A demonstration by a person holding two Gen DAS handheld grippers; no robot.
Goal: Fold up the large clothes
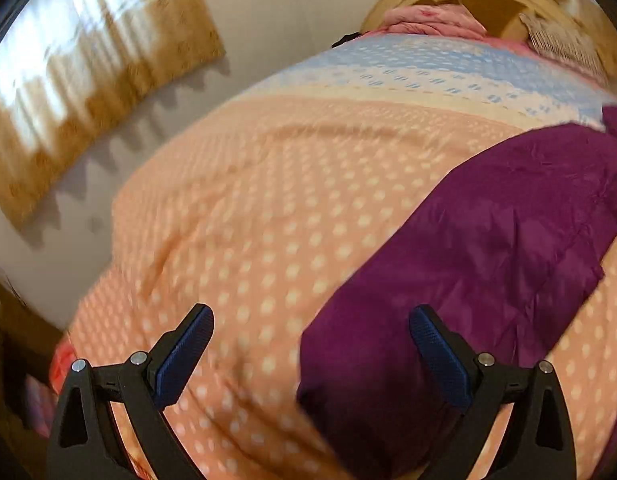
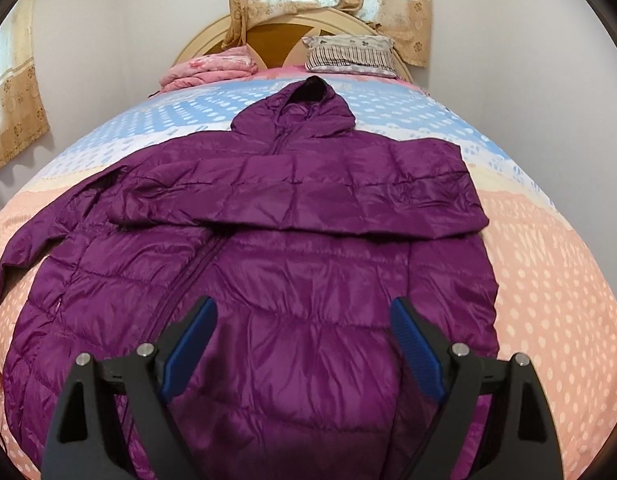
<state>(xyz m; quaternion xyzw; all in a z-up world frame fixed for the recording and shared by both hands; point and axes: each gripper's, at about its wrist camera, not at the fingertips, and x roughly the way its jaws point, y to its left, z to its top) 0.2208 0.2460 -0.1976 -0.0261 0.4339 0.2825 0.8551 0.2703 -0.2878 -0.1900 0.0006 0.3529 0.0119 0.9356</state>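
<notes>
While the jacket (image 2: 292,248) lies face up on the bed (image 2: 548,240) with only its right sleeve (image 2: 388,184) folded across the chest, the left sleeve (image 1: 488,240), body and hood seem left to fold, both the left gripper (image 1: 310,344) and right gripper (image 2: 304,332) wide open, empty.

Jacket (image 2: 292,280) deep purple, glossy, quilted; hood lining black. Bedspread (image 2: 548,248) peach with pale dots lower frame, cream band, then light blue with white dots toward top. Folded blanket (image 2: 212,68) pink, upper left. Pillow (image 2: 348,54) white, dark stripes and small motifs. Curtains (image 2: 396,0) beige-gold, floral border. Gripper pads (image 2: 416,344) blue, frames black.
</notes>
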